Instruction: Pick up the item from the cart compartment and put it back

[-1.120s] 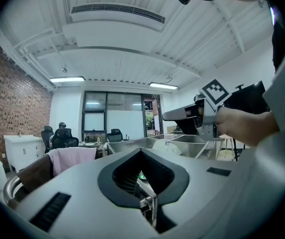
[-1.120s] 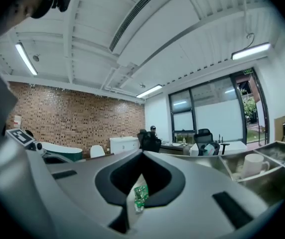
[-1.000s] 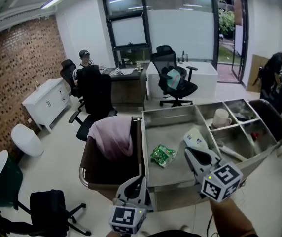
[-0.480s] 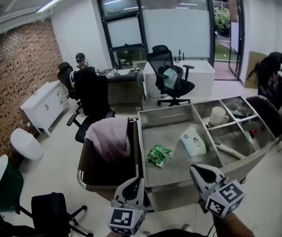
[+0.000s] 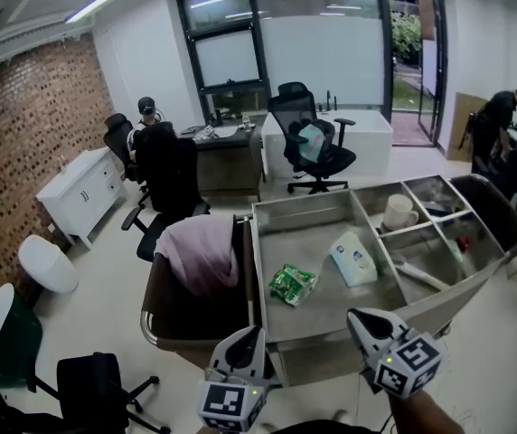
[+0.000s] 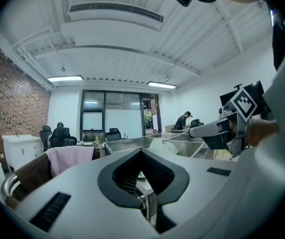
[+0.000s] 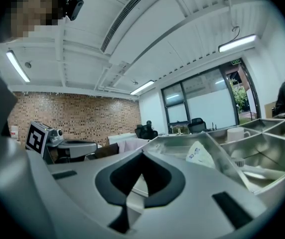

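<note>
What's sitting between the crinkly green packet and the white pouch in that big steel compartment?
Nothing: in the head view, only bare steel floor separates the green packet from the white pouch.

Left tool (image 5: 248, 334) and right tool (image 5: 360, 318), held low, side by side and apart, pointing nearly level; jaws of each together, gripping nothing. Right forearm (image 5: 426, 414) at frame bottom.

Your cart (image 5: 317, 233) is smooth brushed steel with a dull shine. It holds a glossy, crinkled green foil packet (image 5: 293, 284) and a smooth white plastic pack (image 5: 353, 260). Soft matt pink cloth (image 5: 200, 251); rough brick wall (image 5: 23, 143)
</note>
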{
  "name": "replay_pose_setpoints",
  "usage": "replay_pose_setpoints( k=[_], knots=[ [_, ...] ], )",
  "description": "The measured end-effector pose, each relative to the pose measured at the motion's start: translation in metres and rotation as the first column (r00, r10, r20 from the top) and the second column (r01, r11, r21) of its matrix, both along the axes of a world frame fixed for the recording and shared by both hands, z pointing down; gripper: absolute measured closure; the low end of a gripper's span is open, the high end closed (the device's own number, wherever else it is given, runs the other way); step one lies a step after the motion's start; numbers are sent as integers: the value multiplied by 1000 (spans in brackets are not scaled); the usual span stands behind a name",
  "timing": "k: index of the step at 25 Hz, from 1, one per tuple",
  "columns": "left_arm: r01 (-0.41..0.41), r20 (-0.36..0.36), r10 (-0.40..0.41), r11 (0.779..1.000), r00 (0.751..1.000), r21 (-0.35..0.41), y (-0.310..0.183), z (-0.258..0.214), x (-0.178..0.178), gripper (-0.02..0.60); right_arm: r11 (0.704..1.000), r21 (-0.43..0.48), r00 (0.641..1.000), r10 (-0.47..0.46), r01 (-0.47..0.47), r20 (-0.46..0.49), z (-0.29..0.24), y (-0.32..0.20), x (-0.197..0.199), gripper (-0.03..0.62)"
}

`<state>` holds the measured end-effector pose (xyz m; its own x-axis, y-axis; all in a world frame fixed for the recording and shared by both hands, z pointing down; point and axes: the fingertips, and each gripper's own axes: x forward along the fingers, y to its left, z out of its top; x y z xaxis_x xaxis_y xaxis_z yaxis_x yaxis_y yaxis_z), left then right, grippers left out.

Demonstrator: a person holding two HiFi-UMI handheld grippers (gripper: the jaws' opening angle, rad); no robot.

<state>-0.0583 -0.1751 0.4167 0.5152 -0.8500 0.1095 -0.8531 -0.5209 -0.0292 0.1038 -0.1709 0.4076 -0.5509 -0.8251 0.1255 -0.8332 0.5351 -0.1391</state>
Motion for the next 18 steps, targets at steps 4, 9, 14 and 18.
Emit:
replay_pose_setpoints(
  k=[4,9,14,18],
  knots=[
    [2,-4,-2,1000,1000,-3,1,-3,0,581,1000,-6,1000,-6,6,-6,-1,0,-2,591],
    [-1,1,1,1000,1000,6,1,-1,-1,581,999,-51,999,-17,19,36,10,0,-8,591],
    [-8,2,8,1000,1000,4,2,-1,1,581,998,-52,1000,-19,20,18,13,3,-9,591],
    [-7,-2,7,1000,1000,1,3,-3,3,581,999,-33,1000,-21,22,14,9,4,-8,591]
  ],
)
